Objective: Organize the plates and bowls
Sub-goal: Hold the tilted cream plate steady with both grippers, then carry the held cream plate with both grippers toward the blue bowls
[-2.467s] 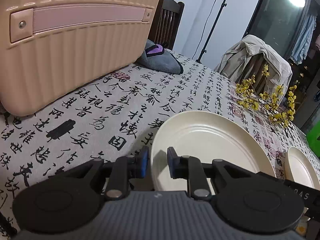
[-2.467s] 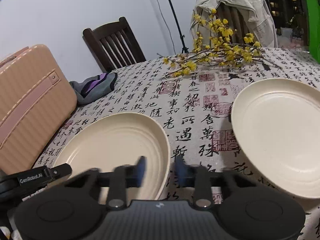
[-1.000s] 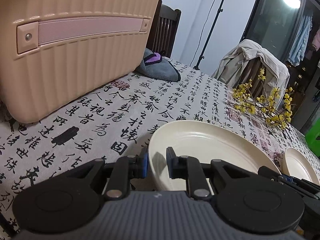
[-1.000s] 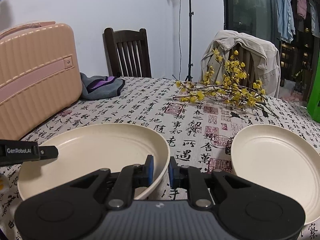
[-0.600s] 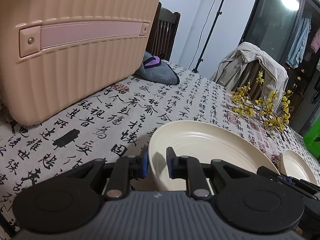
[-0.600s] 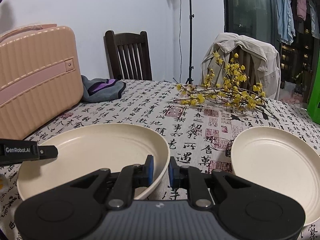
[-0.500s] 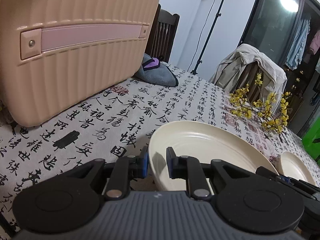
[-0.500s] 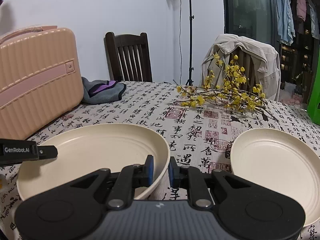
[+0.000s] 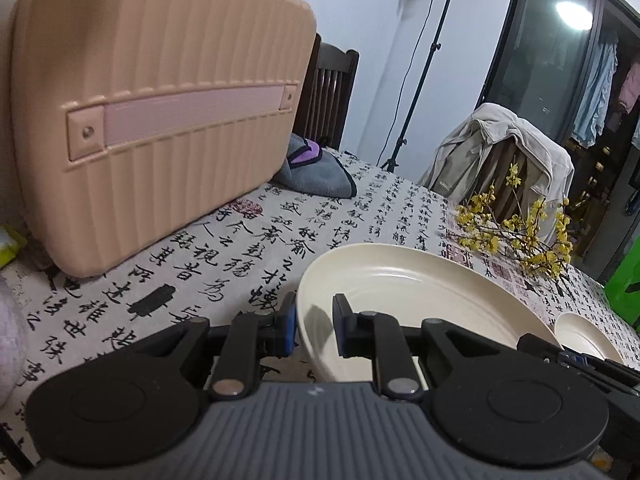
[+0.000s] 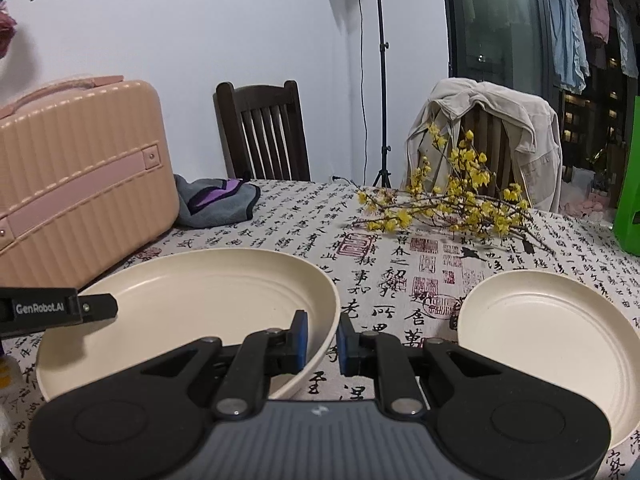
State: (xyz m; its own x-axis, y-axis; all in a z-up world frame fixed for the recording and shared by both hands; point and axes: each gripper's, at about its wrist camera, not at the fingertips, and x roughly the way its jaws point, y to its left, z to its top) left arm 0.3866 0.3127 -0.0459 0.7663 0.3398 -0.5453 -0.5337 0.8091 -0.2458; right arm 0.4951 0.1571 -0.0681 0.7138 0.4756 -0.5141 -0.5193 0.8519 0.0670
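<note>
Two grippers' fingers (image 9: 286, 324) clamping plate (image 10: 192, 304)

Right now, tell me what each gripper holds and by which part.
Both hold the same large cream plate by its rim: the left gripper at the plate's left edge, the right gripper at its right edge, each with one finger inside and one outside.

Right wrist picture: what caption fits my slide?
Right gripper clamps the cream plate's rim beside a second plate.
</note>
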